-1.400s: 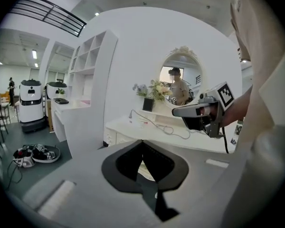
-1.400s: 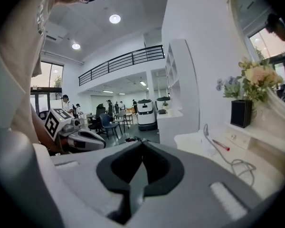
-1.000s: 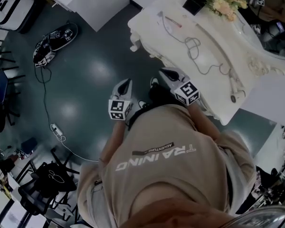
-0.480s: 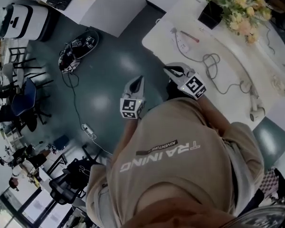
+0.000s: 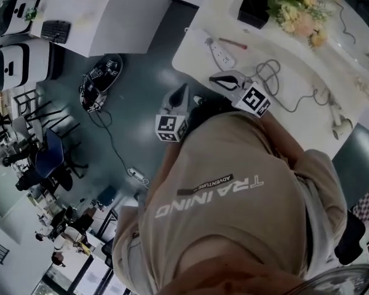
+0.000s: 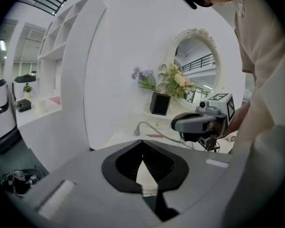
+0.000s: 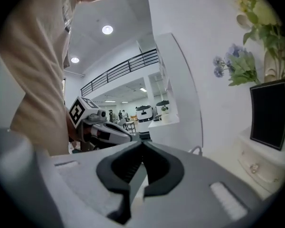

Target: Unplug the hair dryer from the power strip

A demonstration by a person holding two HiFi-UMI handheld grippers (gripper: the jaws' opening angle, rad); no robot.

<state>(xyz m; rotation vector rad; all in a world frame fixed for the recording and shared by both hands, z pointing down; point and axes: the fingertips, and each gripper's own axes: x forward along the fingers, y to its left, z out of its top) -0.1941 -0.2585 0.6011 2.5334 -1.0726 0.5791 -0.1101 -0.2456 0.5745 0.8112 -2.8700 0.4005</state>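
In the head view a white power strip (image 5: 222, 55) lies on the white table (image 5: 190, 54), and a grey cord (image 5: 267, 72) runs in loops from it toward the white hair dryer (image 5: 336, 113) at the table's right edge. My right gripper (image 5: 215, 78) hangs shut and empty over the table's near edge, just short of the strip. Over the floor beside the table, my left gripper (image 5: 184, 90) is shut with nothing in it. The left gripper view shows its closed jaws (image 6: 142, 148), with the right gripper (image 6: 199, 122) ahead. The right gripper view shows its closed jaws (image 7: 142, 146).
A black pot of flowers (image 5: 253, 8) stands at the back of the table, with a red pen (image 5: 234, 43) near the strip. On the floor lie a black device (image 5: 100, 82) with its cable and another power strip (image 5: 137, 176). White robots (image 5: 15, 60) and chairs (image 5: 49, 158) stand left.
Both grippers have travelled toward the table with the person. The right one now reaches over the table's edge near the power strip. Both stay shut.
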